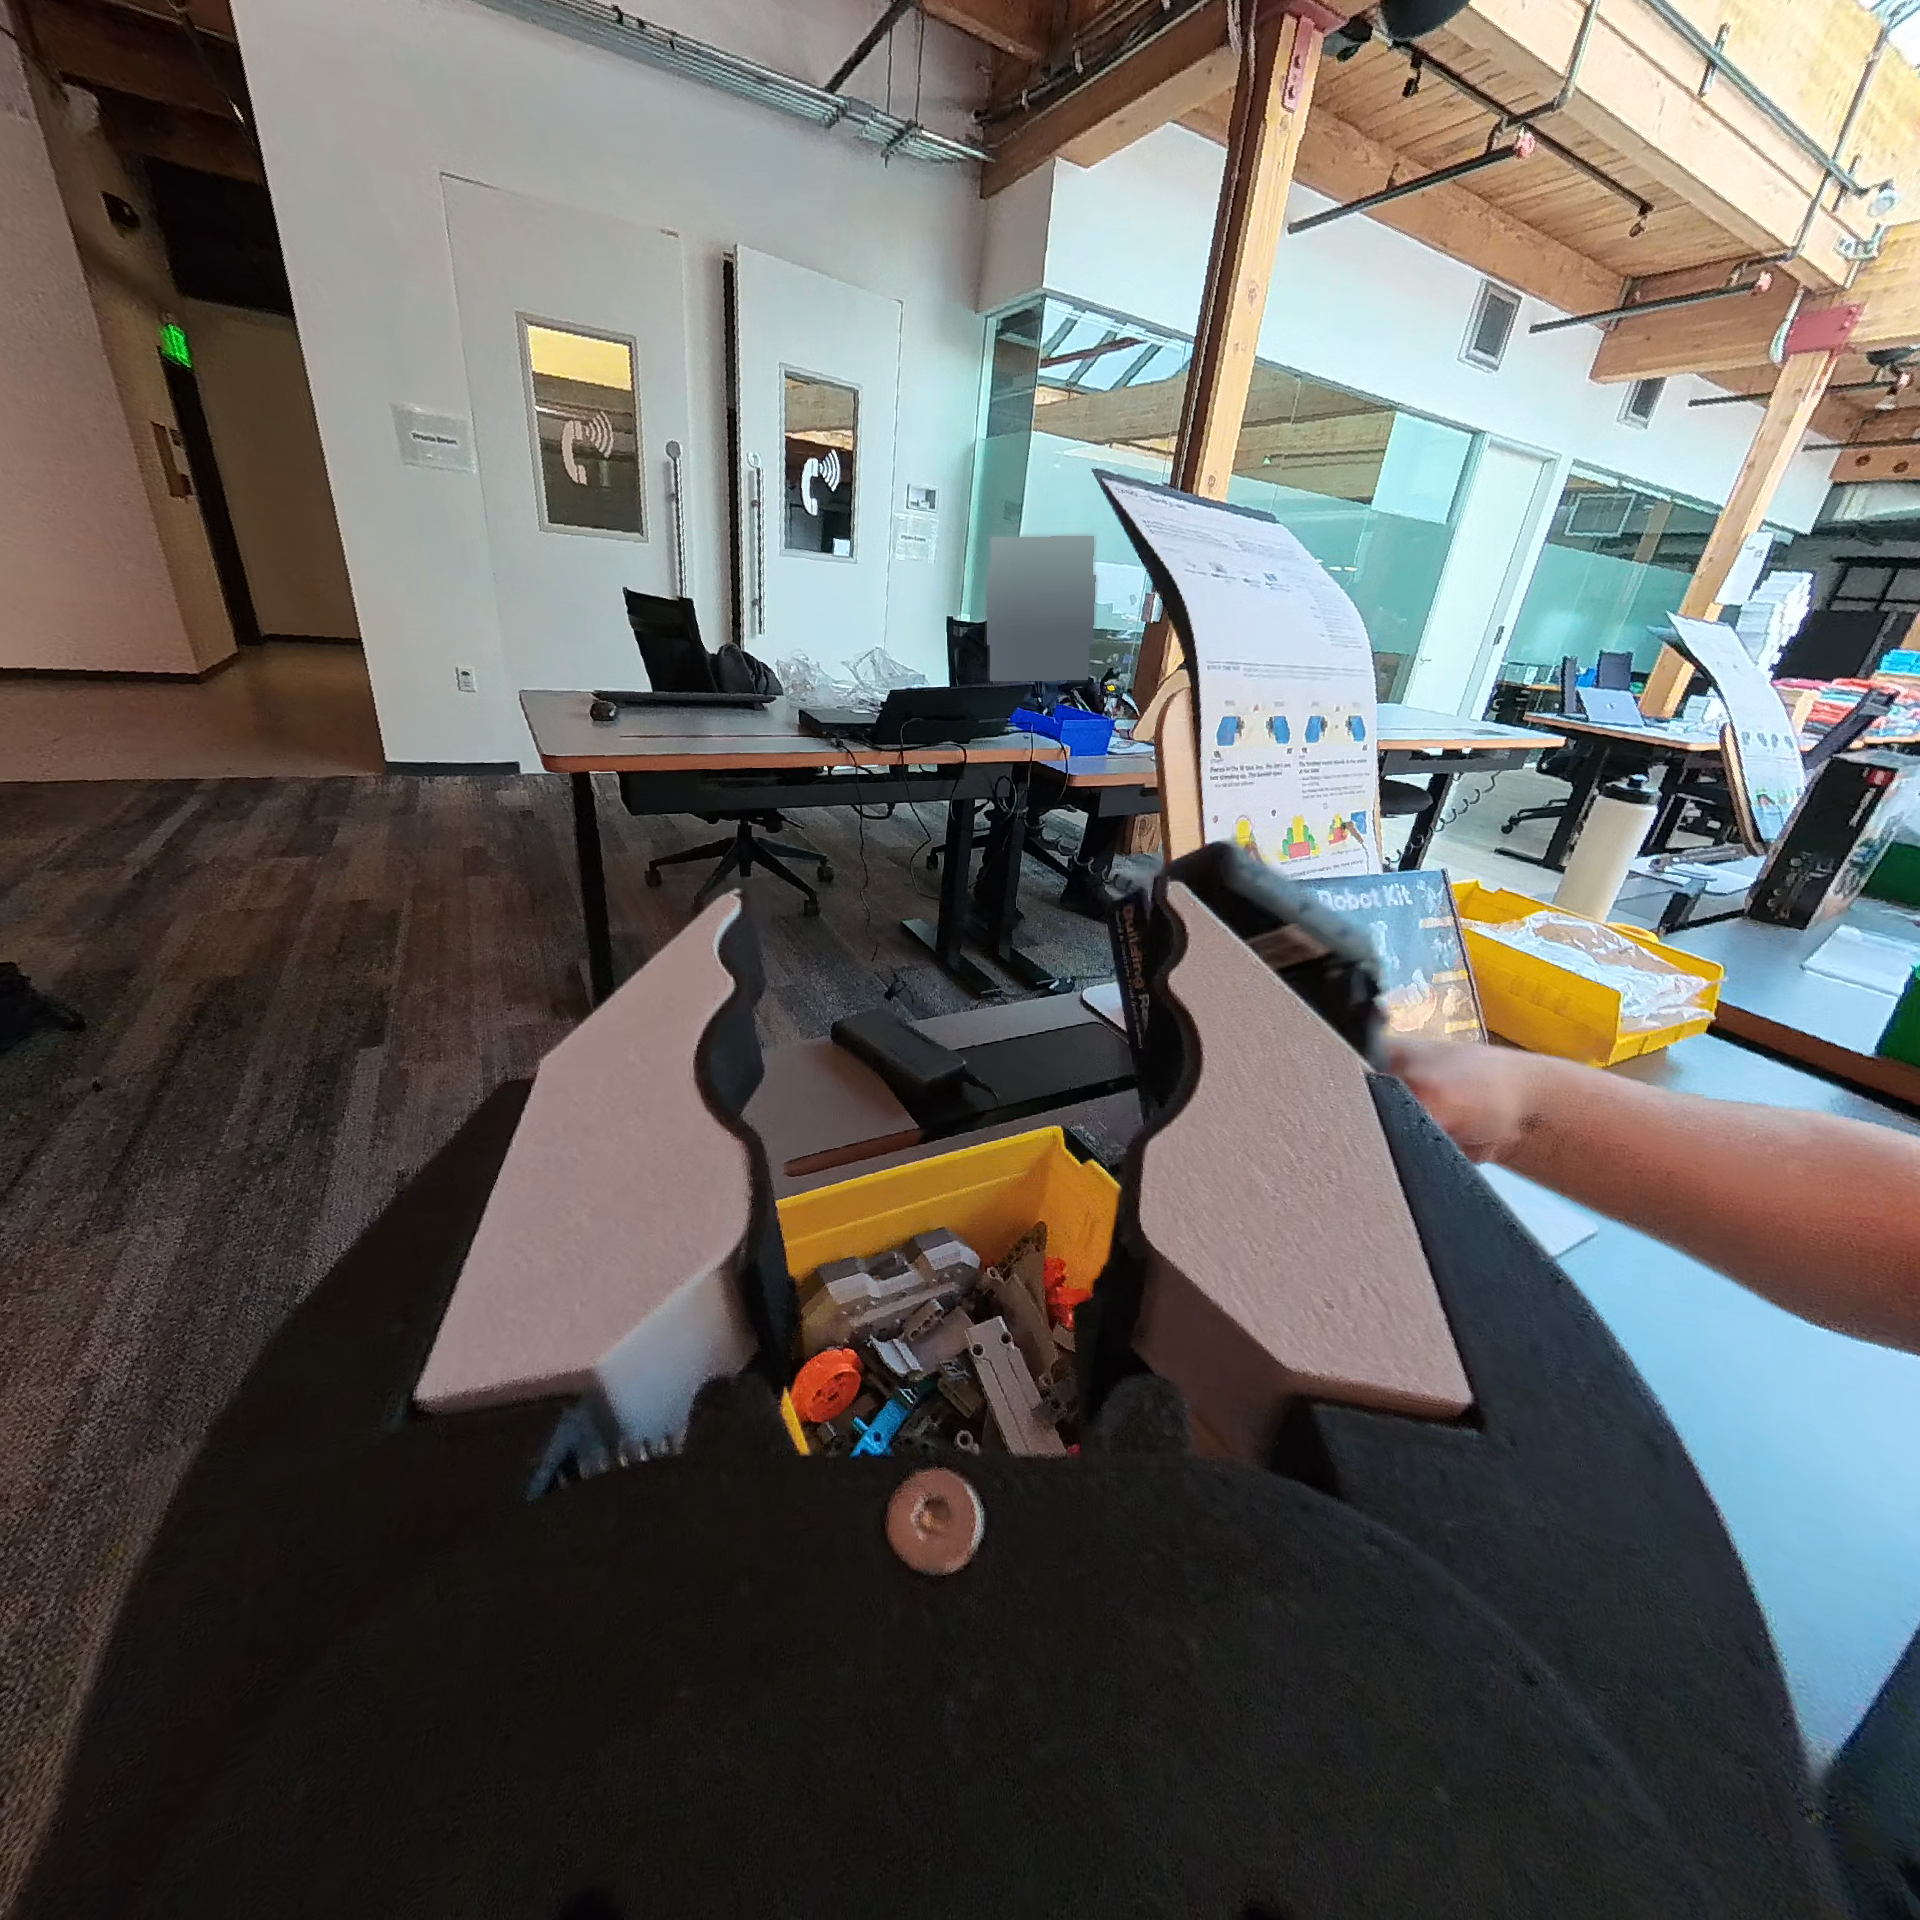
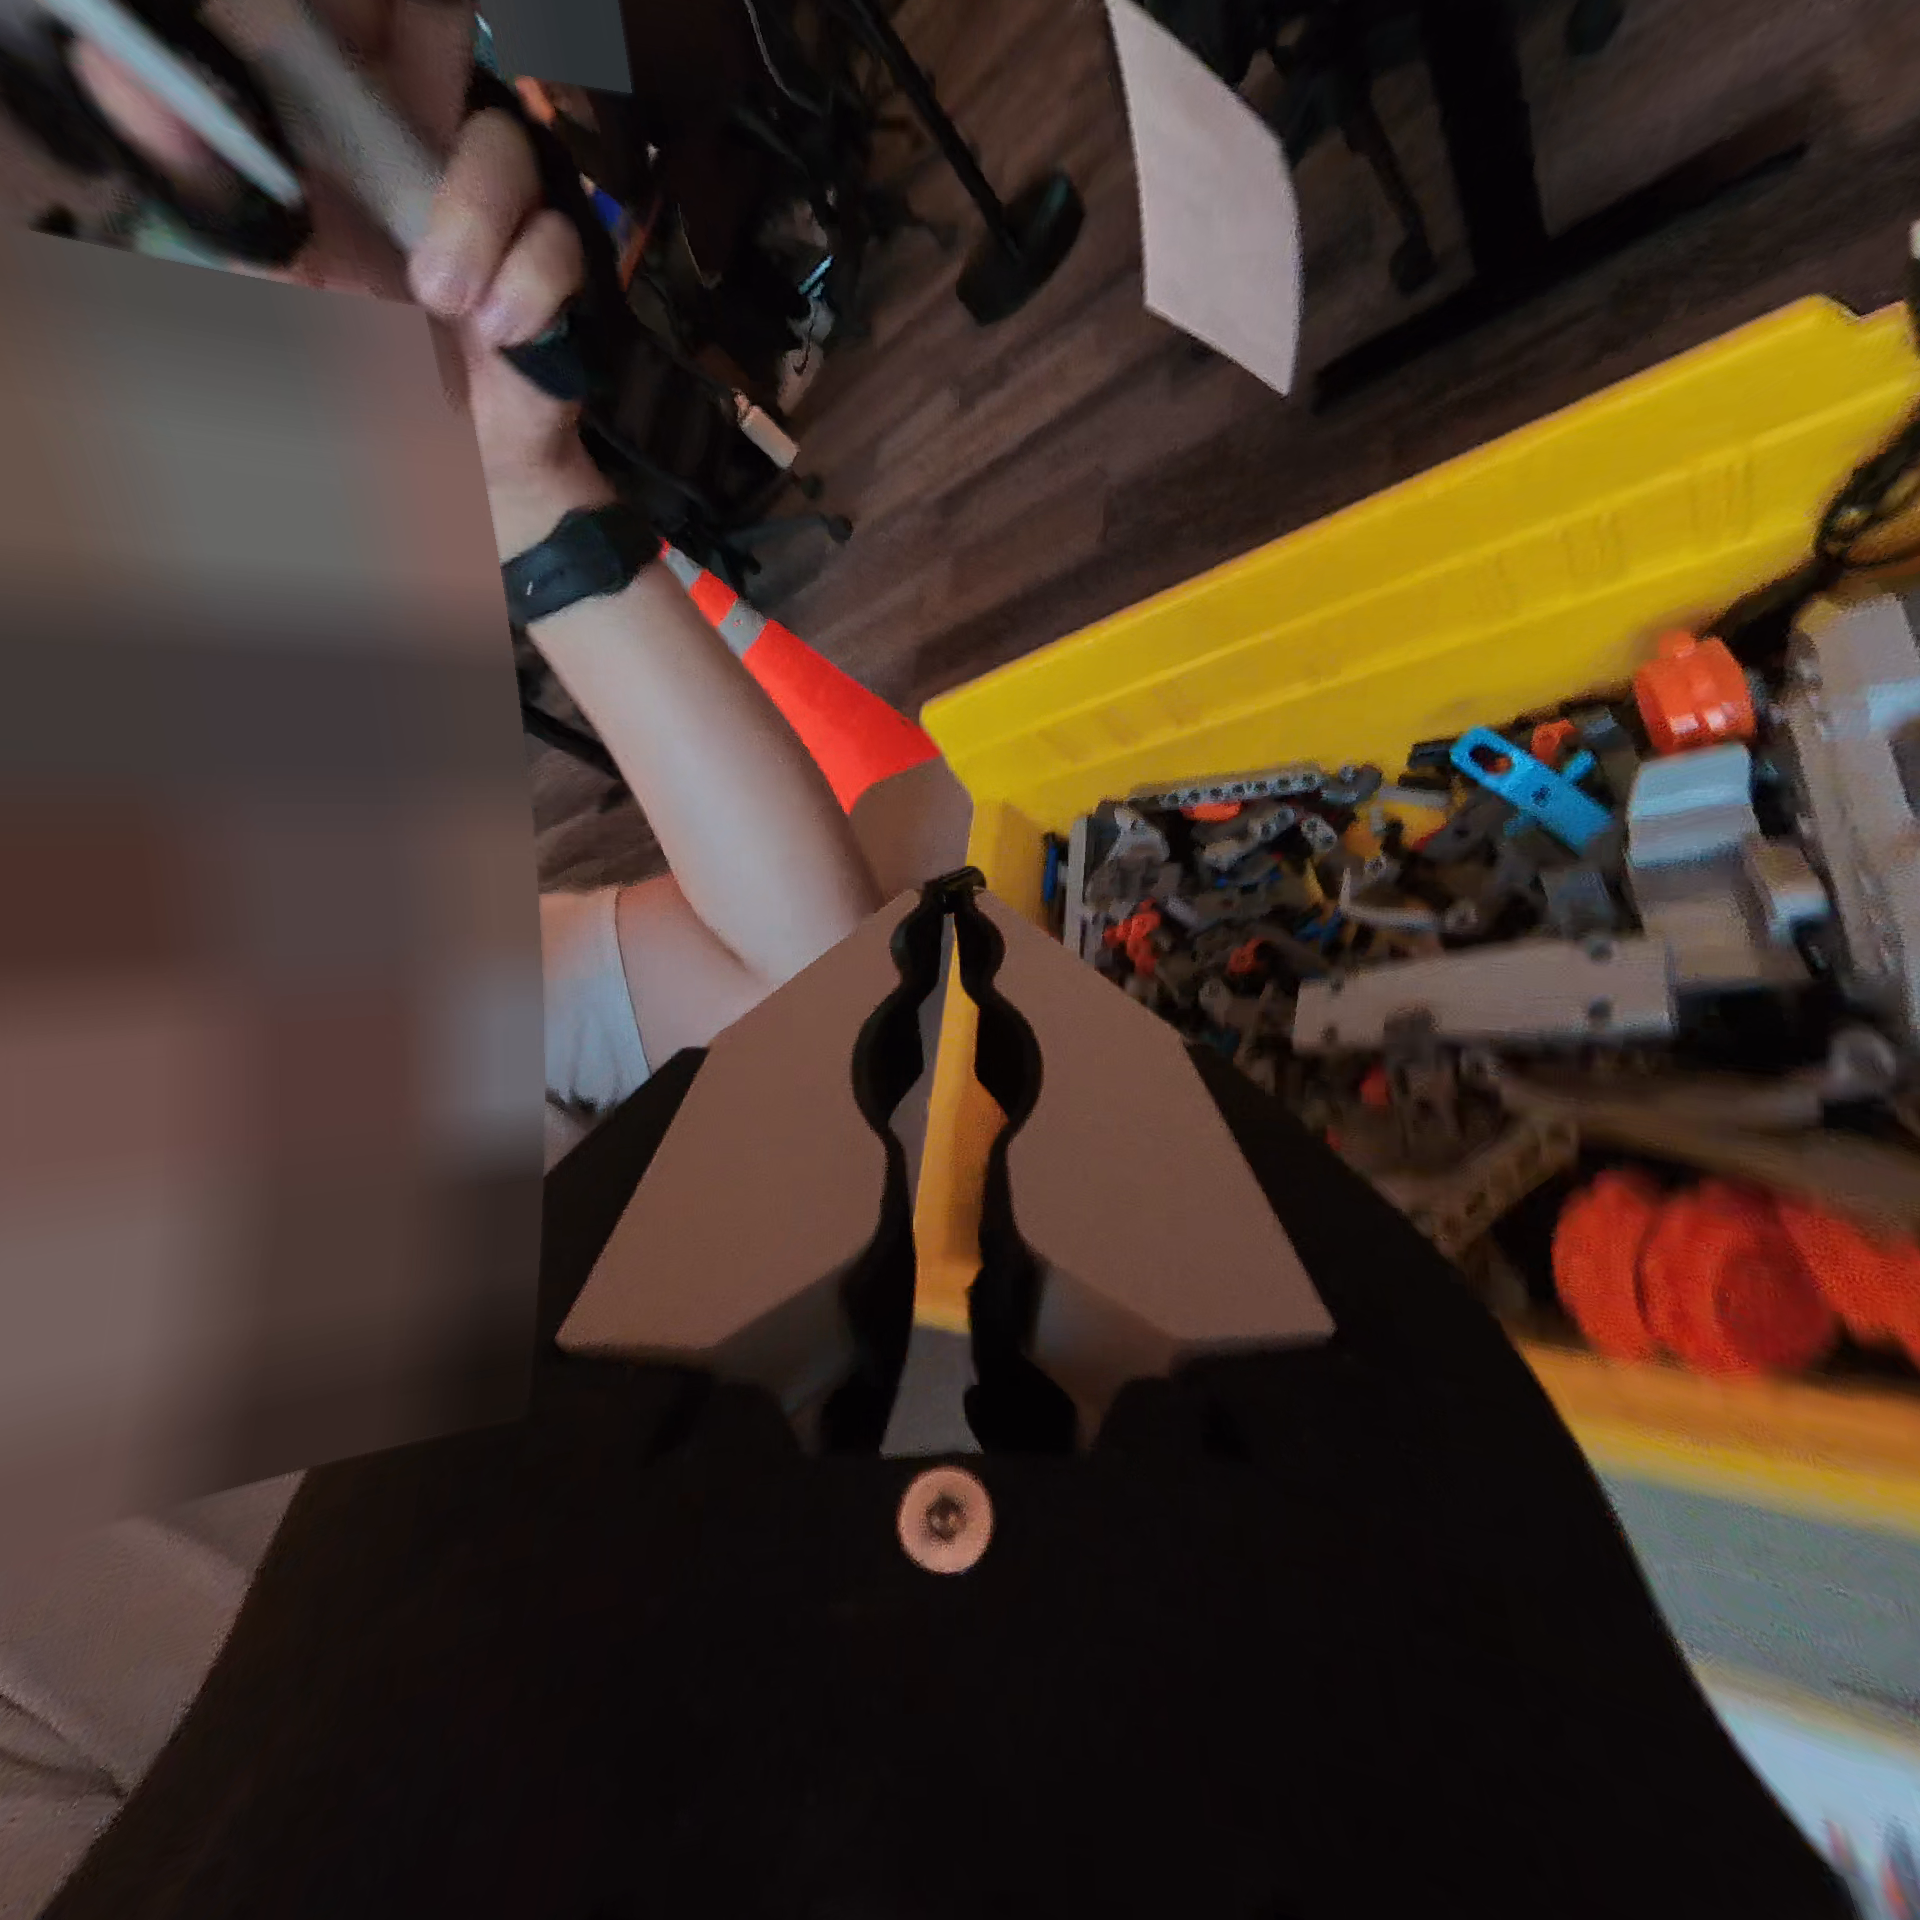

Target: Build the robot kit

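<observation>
- Left gripper (image 1: 940, 997): fingers spread wide, nothing between them. It hangs above a yellow bin (image 1: 940, 1184) that sits on a grey worktop (image 1: 1714, 1392).
- The bin holds a heap of building-kit parts (image 1: 935, 1340): grey beams and blocks, an orange wheel (image 1: 826, 1382), a small blue piece. Seen between the spread fingers, below their tips, not touching them.
- Beyond the bin: a black flat device (image 1: 904, 1049) on the worktop, a dark kit box (image 1: 1403, 956) standing upright, and a second yellow bin (image 1: 1579, 987) with clear plastic wrap inside.
- A curled instruction sheet (image 1: 1278, 686) stands behind the kit box.
- A bare forearm (image 1: 1683, 1195) reaches in from the right edge of the left wrist view; its hand is blurred, beside the outer face of the gripper's right finger.
- Right gripper (image 2: 954, 894): fingers clenched almost together, tips pinching a small black piece (image 2: 956, 883). Too small to tell what kind of part it is.
- The right gripper's tips are at the corner of the yellow bin (image 2: 1403, 582), over its rim; the parts heap (image 2: 1455, 935) lies to the right of the fingers, with orange wheels (image 2: 1704, 1278) near the close edge.
- In the right wrist view, a hand (image 2: 499, 249) with a black wristband (image 2: 577, 561) grips a black handle at upper left.
- An orange cone (image 2: 821, 707) stands on the wood-pattern floor (image 2: 1039, 447) past the bin.
</observation>
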`<state>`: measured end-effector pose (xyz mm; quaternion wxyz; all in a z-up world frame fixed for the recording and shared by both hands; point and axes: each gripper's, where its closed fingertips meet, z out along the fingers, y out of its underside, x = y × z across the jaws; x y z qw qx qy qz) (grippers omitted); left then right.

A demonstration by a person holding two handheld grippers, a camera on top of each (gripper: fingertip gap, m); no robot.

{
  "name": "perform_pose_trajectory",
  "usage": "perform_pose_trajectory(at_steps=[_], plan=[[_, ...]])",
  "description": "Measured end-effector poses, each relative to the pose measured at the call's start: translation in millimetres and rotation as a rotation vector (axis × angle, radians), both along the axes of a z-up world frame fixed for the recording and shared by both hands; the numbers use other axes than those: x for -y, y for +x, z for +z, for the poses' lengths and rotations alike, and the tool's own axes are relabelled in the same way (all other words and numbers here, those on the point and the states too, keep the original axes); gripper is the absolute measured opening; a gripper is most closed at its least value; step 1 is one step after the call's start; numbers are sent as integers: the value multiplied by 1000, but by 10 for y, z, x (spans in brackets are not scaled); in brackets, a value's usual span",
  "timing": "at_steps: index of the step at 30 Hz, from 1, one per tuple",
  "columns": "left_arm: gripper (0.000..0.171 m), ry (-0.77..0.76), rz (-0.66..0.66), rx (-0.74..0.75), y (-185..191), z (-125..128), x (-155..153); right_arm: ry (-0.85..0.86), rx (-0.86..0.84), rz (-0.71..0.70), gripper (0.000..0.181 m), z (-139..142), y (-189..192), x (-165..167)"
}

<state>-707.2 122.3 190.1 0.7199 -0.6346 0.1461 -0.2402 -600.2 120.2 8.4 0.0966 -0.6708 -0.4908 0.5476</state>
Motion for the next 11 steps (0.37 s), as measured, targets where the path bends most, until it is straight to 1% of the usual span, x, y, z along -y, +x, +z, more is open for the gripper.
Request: perform_pose_trajectory(at_steps=[2, 3, 5, 6, 7, 8, 9, 11], plan=[[72, -1, -11, -13, 80, 10, 20, 123, -4, -46, 1, 43, 421, 103], [71, 5, -21, -16, 131, 28, 36, 210, 4, -82, 1, 34, 661, 137], [70, 16, -55, -17, 264, 66, 70, 386, 8, -150, 1, -16, 1171, 212], [70, 17, -76, -23, 343, 76, 86, 452, 2, -181, 1, -63, 1426, 258], [70, 15, -94, -33, 424, 76, 99, 484, -9, -223, 1, -117, 1687, 303], [70, 14, -105, -45, 499, 74, 109, 463, -35, -277, 1, -161, 1928, 343], [70, 13, -113, -57, 568, 73, 115, 385, -92, -339, 1, -176, 2137, 395], [70, 6, -119, -77, 689, 64, 115, 133, -285, -447, 1, -79, 2487, 486]])
